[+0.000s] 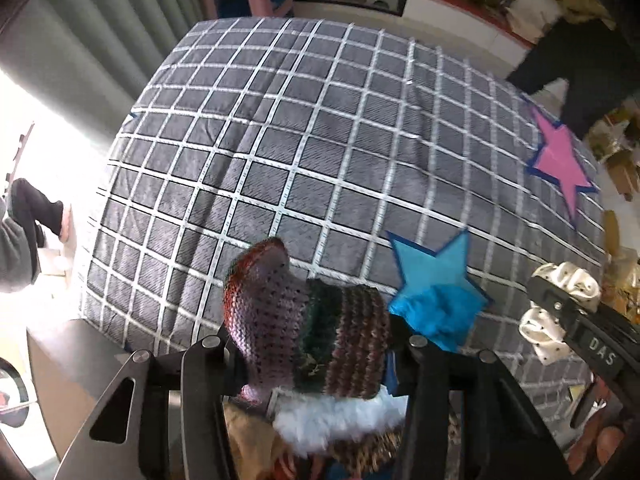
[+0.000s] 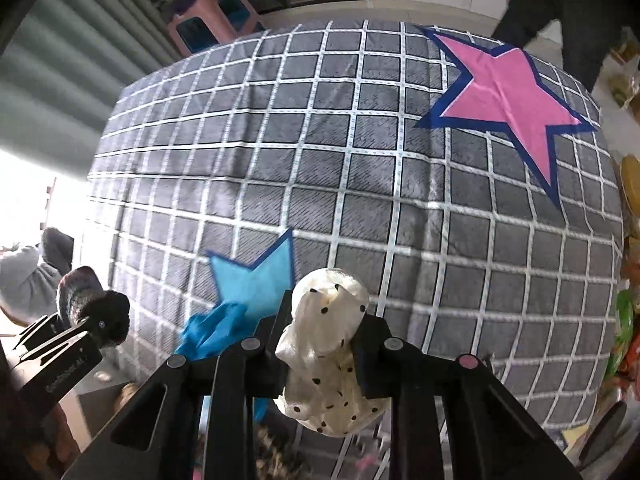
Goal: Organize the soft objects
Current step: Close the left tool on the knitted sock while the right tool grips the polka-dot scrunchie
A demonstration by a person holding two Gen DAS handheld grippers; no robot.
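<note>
My left gripper (image 1: 316, 344) is shut on a knitted woollen item (image 1: 304, 320) in purple, green and brown, held above the near edge of the grey checked bed cover (image 1: 280, 128). It also shows in the right wrist view (image 2: 94, 308). My right gripper (image 2: 322, 332) is shut on a cream satin scrunchie with black dots (image 2: 328, 352), also seen in the left wrist view (image 1: 560, 308). A crumpled blue cloth (image 1: 436, 316) lies on the blue star patch (image 2: 260, 276) between the two grippers. A pink star patch (image 2: 508, 96) is at the far right.
Below my left gripper lies a pile of soft things, with white fluffy fur (image 1: 332, 420) and a leopard-print piece (image 1: 368, 452). A pink stool (image 2: 212, 20) stands beyond the bed. A person in grey (image 1: 16, 240) is at the left. Clutter (image 2: 628, 320) lines the right side.
</note>
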